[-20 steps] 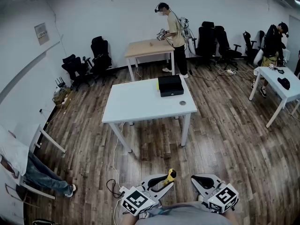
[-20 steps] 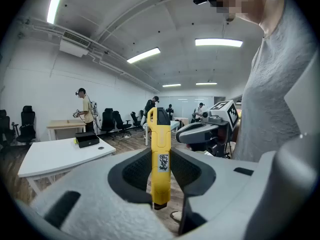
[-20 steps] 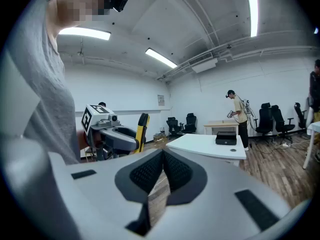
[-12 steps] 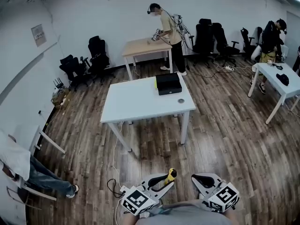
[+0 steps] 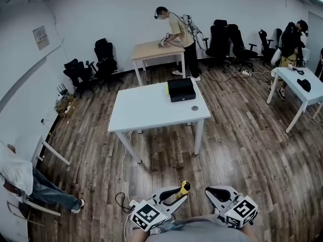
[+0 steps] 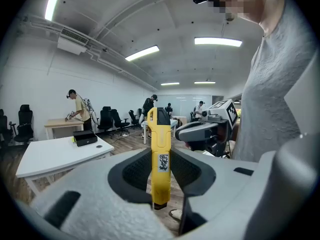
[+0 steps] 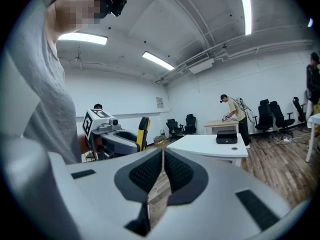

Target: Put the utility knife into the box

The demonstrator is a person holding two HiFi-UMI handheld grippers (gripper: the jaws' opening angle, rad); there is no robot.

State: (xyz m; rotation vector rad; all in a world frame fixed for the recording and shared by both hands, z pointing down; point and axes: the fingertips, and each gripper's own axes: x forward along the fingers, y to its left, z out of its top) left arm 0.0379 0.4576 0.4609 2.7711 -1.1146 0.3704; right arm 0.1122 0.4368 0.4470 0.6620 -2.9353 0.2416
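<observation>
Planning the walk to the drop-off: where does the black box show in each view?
Head view: black box near the white table's far right corner, above centre.
Left gripper view: box small at left, on that table, left of the utility knife.
Right gripper view: box right of centre, on the table.
Shared landmark: person in a tan shirt at the wooden table behind it.

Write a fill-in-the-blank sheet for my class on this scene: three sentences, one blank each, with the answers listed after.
1. The left gripper grips a utility knife whose body is ____.
2. The right gripper has its jaws ____, with nothing between them.
3. The black box rests on a ____ table.

Missing words: yellow; shut; white.
</observation>
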